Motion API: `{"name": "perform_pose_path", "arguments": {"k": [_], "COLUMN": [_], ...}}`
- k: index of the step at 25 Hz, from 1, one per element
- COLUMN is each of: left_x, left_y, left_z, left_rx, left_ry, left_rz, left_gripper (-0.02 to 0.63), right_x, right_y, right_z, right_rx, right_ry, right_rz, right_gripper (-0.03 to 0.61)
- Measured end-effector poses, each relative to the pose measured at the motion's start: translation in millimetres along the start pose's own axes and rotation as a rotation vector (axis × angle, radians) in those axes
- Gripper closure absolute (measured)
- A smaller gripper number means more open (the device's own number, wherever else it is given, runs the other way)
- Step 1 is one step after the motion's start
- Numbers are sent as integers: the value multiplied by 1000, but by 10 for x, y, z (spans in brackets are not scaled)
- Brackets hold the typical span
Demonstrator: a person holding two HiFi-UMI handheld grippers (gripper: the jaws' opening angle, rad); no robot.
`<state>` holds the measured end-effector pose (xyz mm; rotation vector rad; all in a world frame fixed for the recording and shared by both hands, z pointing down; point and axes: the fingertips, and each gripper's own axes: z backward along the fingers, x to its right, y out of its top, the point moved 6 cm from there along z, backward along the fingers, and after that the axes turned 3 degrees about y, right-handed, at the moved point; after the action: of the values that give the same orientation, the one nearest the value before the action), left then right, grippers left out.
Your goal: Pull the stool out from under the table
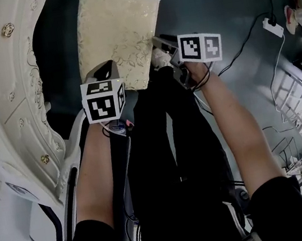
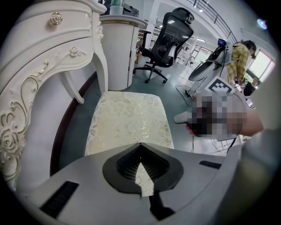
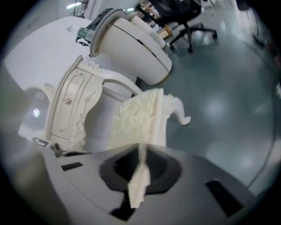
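The stool (image 1: 120, 34) has a cream floral cushion and stands on the dark floor beside the white carved dressing table (image 1: 6, 100). My left gripper (image 1: 106, 72) is at the near left of the seat edge and my right gripper (image 1: 168, 57) at the near right corner. In the left gripper view the cushion (image 2: 129, 121) fills the middle, and the left gripper (image 2: 141, 176) has its jaws drawn close on the cushion edge. In the right gripper view, which is blurred, the stool (image 3: 138, 118) looks tilted. Its seat edge runs into the narrow slit of the right gripper (image 3: 139, 176).
The table's curved leg (image 2: 102, 52) stands just left of the stool. Behind it are a white ribbed column (image 2: 117, 48) and a black office chair (image 2: 169, 37). A power strip with cables (image 1: 272, 27) lies on the floor at the right. A person in yellow (image 2: 239, 57) stands far off.
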<state>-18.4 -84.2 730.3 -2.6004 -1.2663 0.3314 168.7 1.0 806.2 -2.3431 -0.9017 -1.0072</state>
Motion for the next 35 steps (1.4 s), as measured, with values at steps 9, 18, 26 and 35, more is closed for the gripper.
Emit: {"name": "perform_pose_path", "arguments": {"k": [9,18,26,35], "left_x": [77,226,357,241], "left_y": [201,679,1274,1706], "left_z": [364,1195,2333,3693], "left_rx": [75,285,431,635], "left_ry": [4,34,53,163], "left_rz": [52,73,121,154], "left_gripper": [609,609,609,609], "right_x": [-773,-1936,-2756,-4033], "right_y": [79,358,643,993], "right_z": [716,1404,1992,2577], "right_rx": [203,363,429,575], "right_ry": [-308,-228,-160,-52], "right_rz": [522,726,798,905], "right_gripper": [572,572,571,571]}}
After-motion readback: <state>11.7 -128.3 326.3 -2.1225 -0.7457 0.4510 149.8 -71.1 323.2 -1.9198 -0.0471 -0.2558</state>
